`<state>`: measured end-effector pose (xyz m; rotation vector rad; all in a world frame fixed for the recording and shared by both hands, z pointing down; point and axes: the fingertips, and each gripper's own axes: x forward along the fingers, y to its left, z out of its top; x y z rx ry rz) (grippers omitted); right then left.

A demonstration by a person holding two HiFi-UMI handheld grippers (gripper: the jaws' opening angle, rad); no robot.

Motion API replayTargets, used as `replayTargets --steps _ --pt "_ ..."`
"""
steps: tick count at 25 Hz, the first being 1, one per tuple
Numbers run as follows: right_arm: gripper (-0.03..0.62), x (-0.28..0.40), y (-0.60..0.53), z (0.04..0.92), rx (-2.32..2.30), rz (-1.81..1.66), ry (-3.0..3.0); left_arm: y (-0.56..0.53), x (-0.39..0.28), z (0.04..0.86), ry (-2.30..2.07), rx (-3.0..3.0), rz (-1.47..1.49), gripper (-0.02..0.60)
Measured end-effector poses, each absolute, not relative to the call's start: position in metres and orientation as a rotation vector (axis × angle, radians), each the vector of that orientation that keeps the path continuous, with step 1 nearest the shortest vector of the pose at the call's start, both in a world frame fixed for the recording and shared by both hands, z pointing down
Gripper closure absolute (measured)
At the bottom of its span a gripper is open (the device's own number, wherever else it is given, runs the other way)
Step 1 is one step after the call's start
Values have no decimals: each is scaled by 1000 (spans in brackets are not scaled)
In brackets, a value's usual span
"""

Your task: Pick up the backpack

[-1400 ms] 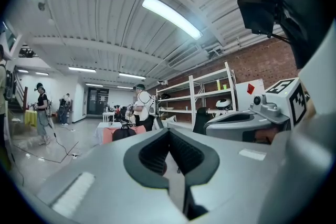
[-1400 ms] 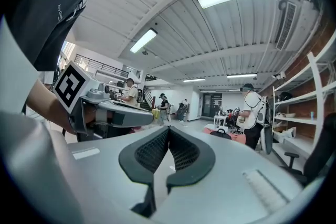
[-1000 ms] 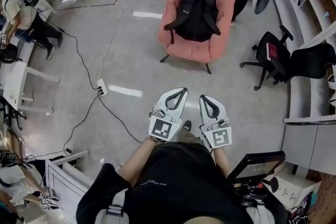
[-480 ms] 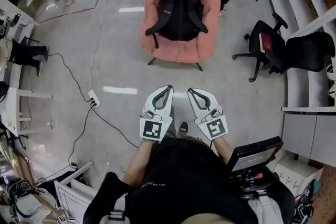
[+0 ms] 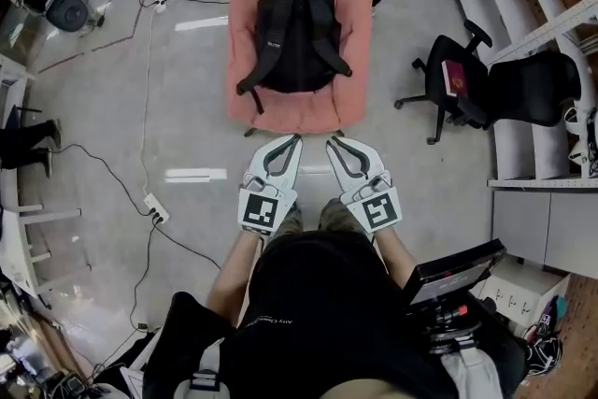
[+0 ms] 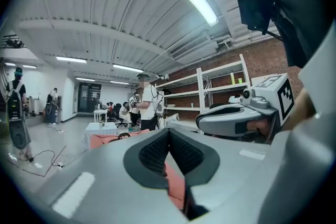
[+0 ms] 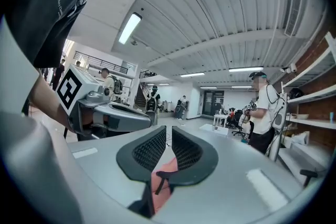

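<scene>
A person stood holding two grippers out ahead, their tips just short of the front edge of a pink armchair [image 5: 360, 0]. The left gripper [image 5: 295, 139] was closed tight and empty. The right gripper [image 5: 330, 141] had just been opening to a narrow slit, with nothing between its jaws. Beyond them the black backpack [image 5: 294, 37] lay untouched on the chair's seat, shoulder straps facing up. The pickup had not begun: reaching in, taking hold (perhaps by a top handle, which was hard to make out from above) and lifting all remained.
</scene>
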<state>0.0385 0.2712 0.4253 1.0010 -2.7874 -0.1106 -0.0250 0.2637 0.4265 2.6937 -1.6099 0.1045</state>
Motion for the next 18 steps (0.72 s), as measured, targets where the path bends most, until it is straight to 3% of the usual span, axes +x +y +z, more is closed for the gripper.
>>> replayTargets --steps 18 --pt "452 65 37 495 769 78 -2843 37 -9 492 -1802 2418 325 561"
